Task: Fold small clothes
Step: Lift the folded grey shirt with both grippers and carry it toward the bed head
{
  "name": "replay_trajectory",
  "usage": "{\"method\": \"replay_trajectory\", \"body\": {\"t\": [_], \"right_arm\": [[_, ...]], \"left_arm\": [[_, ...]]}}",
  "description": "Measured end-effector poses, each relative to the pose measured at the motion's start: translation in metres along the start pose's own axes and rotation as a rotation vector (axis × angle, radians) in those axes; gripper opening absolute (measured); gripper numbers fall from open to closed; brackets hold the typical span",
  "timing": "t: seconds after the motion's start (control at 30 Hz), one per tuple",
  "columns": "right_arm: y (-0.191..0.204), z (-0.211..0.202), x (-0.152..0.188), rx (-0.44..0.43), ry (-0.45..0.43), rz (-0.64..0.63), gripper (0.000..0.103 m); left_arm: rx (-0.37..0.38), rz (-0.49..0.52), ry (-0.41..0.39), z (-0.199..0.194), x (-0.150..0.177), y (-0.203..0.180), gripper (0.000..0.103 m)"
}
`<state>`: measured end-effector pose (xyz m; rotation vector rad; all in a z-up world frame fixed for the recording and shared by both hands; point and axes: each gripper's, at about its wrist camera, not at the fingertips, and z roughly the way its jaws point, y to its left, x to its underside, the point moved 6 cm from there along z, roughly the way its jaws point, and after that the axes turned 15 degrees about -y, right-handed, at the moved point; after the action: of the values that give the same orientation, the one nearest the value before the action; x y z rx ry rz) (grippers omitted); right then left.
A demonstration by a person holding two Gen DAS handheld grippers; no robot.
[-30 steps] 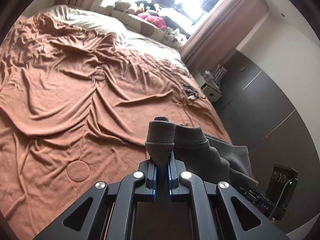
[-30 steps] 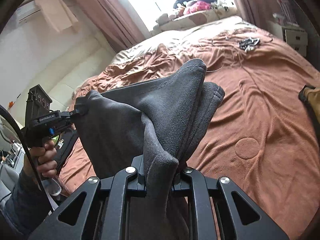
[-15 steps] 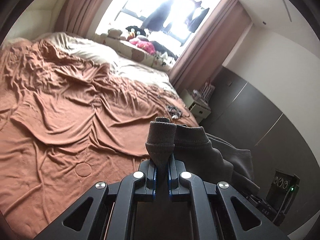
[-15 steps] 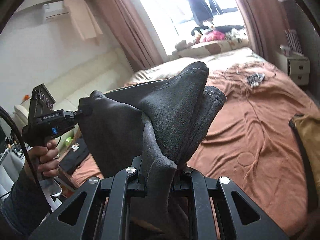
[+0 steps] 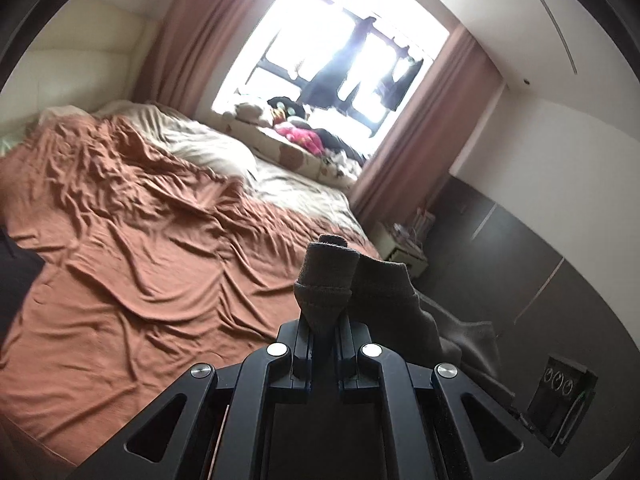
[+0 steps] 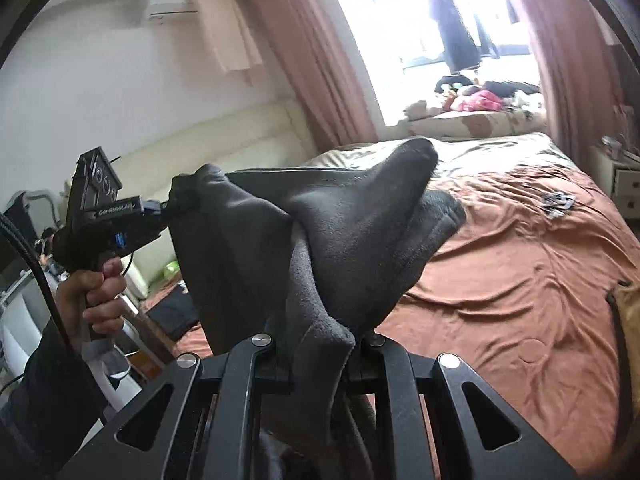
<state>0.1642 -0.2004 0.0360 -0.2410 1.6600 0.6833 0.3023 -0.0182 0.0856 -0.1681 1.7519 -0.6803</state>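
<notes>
I see a bedroom from two cameras, one on each gripper I am steering. My left gripper [image 5: 323, 344] has its fingers pressed together on a bunched edge of a dark grey garment [image 5: 384, 300], which pokes up between them. My right gripper [image 6: 320, 354] pinches another part of the same garment [image 6: 340, 240], the fleece spilling over its fingers. The cloth hangs in the air between the two grippers, raised above the bed [image 6: 520, 272] and not touching it. From the right camera, the left gripper [image 6: 160, 210] shows at the left, held in a hand [image 6: 94, 292], with the garment's corner at its tip. The bed wears a wrinkled rust-brown cover [image 5: 120, 240]. Behind it is a bright window [image 5: 340, 52] with brown curtains (dark clothes hang in the glare). A small patterned item [image 6: 558, 202] lies on the cover, well apart from the garment.
</notes>
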Motion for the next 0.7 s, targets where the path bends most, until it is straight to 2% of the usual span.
{"method": "replay_trajectory", "body": {"t": [0.33, 0.7], "right_arm": [[0.052, 0.051, 0.000, -0.145, 0.042, -0.054, 0.011], [0.096, 0.136, -0.001, -0.294, 0.107, -0.133, 0.011]], "left_arm": [[-0.087, -0.010, -0.107, -0.058, -0.058, 0.063, 0.007], [-0.204, -0.037, -0.190, -0.127, -0.104, 0.167, 0.007]]}}
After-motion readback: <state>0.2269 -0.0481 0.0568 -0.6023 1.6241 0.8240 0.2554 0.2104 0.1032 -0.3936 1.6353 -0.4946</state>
